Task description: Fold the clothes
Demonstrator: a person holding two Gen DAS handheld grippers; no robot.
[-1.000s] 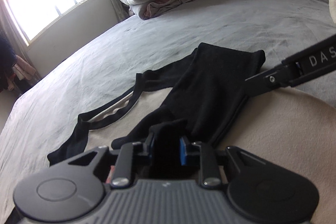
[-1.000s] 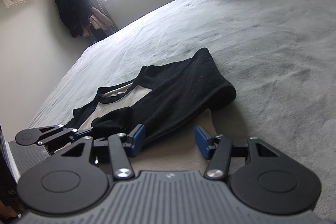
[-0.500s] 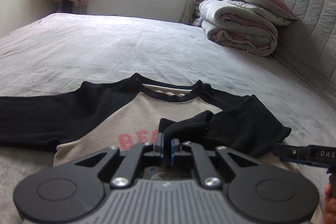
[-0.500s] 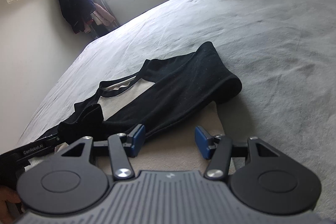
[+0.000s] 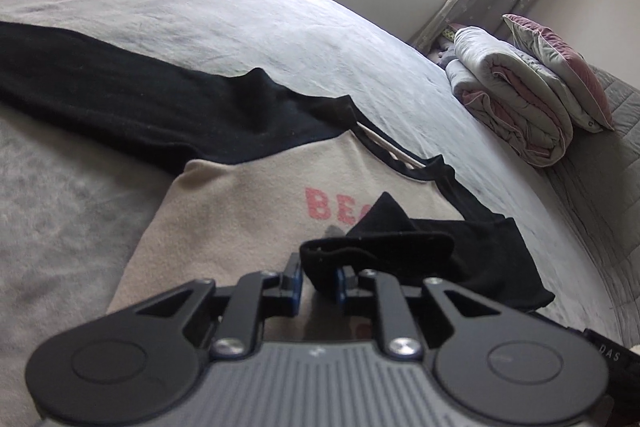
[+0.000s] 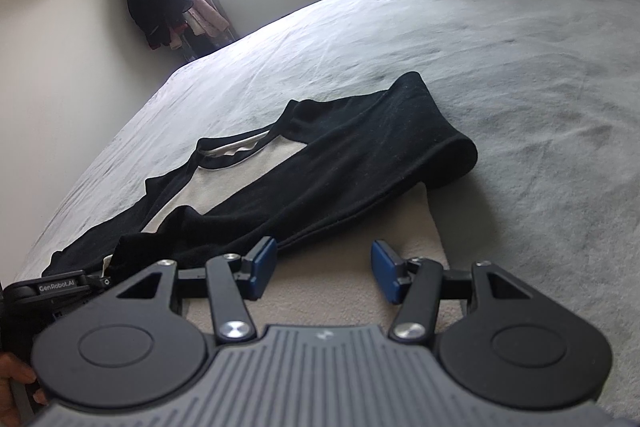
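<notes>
My left claw (image 5: 318, 281) pinches the black sleeve cuff (image 5: 376, 251) low in the middle of the frame. My right claw (image 6: 324, 269) is wide open, holding nothing. The shirt (image 6: 224, 187) lies on the bed (image 6: 520, 67).

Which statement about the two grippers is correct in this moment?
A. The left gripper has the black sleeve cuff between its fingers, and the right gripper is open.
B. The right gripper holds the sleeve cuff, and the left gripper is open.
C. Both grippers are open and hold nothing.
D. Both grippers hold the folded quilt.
A: the black sleeve cuff sits between the fingers of the left gripper, while the right gripper is spread wide over the shirt, holding nothing.
</notes>
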